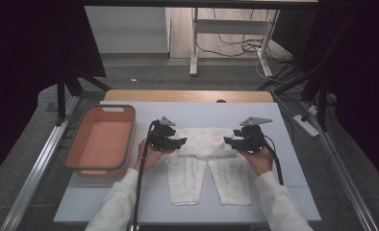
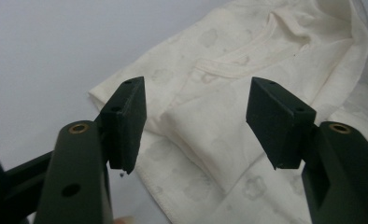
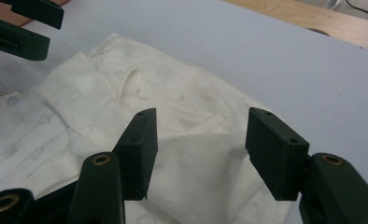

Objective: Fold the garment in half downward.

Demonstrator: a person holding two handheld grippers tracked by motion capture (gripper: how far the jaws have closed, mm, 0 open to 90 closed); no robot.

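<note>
A cream one-piece baby garment point(image 1: 208, 159) is lying flat on the pale sheet that is covering the desk point(image 1: 279, 192), roughly in the middle of it, with its two legs pointing toward the near edge and its folded upper body lying toward the far edge. The left gripper point(image 1: 174, 142) is hovering at the garment's left shoulder and the right gripper point(image 1: 233, 141) at its right shoulder, each held in one of the person's hands, whose white sleeves are coming in from the near edge. In the left gripper view, the left gripper point(image 2: 196, 123) is holding its jaws parted and released, framing a folded flap of the cloth point(image 2: 229, 116) without pressing on it. In the right gripper view, the right gripper point(image 3: 198, 151) is likewise standing with its jaws apart and grasping nothing, a folded corner of the garment point(image 3: 173, 121) lying between and beyond them, while the neckline is showing farther off and the other gripper is peeking in at the top left corner. An orange tub with a grey rim point(image 1: 101, 142) is sitting at the left edge of the desk, just beside the garment and well clear of both grippers. A strip of bare wood point(image 1: 187, 95) is showing along the far edge of the desk.
</note>
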